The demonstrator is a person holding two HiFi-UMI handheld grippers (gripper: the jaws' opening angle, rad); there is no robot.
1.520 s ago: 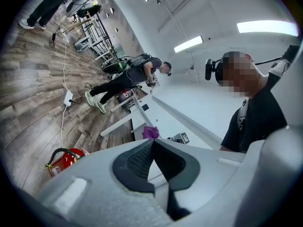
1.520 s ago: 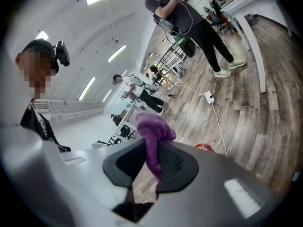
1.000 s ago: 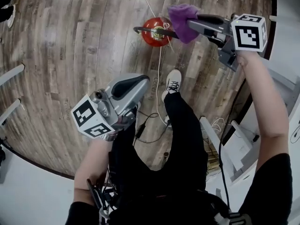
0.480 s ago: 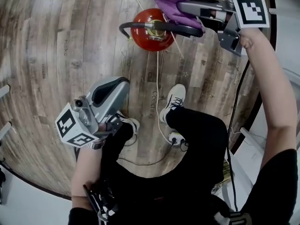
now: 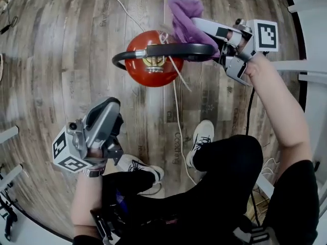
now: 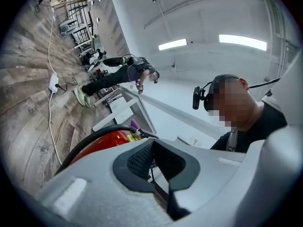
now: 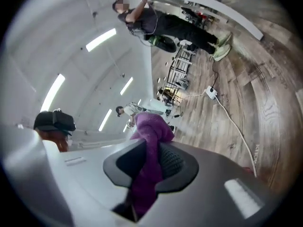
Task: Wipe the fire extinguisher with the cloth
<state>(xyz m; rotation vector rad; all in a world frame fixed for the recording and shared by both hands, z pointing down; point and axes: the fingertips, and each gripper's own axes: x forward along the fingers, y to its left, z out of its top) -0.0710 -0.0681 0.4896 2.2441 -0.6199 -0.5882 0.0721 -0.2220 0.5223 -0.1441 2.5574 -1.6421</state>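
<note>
Grey-brown wood-plank floor (image 5: 56, 60). Red fire extinguisher (image 5: 134, 71) stands upright on it. White cable (image 5: 176, 106) trails over the boards just beside the extinguisher and down between my two white shoes (image 5: 202, 141), both planted on the planks.

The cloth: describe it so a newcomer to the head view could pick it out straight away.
On the wood-plank floor stands a red fire extinguisher, seen from above, with a black hose curving across its top. At the hose's right end, the right gripper is clamped on the cloth. It is the only purple, fuzzy thing there.
</note>
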